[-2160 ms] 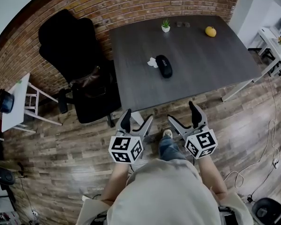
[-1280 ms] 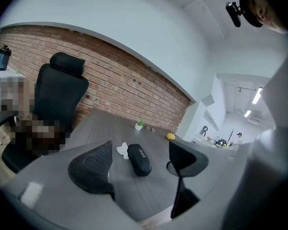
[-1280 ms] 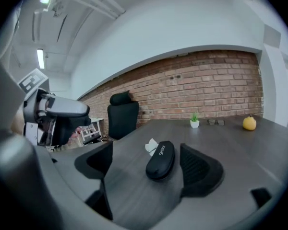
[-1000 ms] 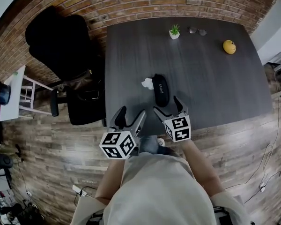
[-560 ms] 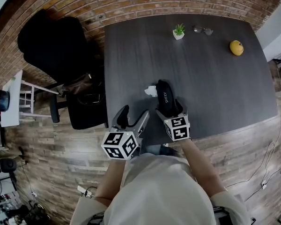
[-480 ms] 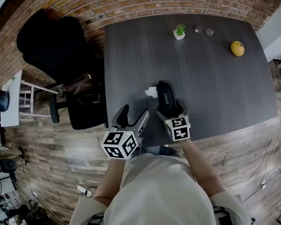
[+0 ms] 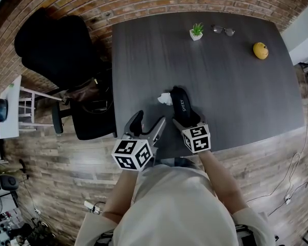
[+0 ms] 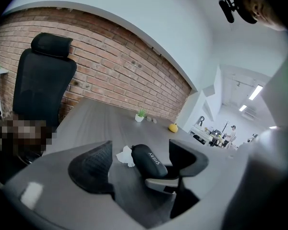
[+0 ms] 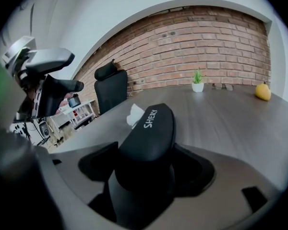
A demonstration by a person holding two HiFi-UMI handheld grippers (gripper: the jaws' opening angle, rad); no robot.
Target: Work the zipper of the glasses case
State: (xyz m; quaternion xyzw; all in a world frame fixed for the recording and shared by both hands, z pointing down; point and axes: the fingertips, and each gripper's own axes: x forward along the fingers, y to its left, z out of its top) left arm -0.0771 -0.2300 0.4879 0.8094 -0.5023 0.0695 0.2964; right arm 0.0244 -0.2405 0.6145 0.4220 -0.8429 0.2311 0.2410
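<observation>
At the table's (image 7: 236,86) near edge, the left gripper (image 7: 149,119) hangs with jaws released and nothing between them. Just beside it, the right gripper (image 7: 189,119) straddles the near end of the black glasses case (image 7: 179,102), its jaws closing in on either side. The case lies flat, a crumpled white tissue (image 7: 165,98) touching its far left end. Far across stand a small potted plant (image 7: 196,31), spectacles (image 7: 223,31) and a yellow fruit (image 7: 260,50).

My right gripper (image 7: 188,120), jaws closing around the glasses case (image 7: 179,103), hides its near end at the head view's centre; the zipper is too small to see.
</observation>
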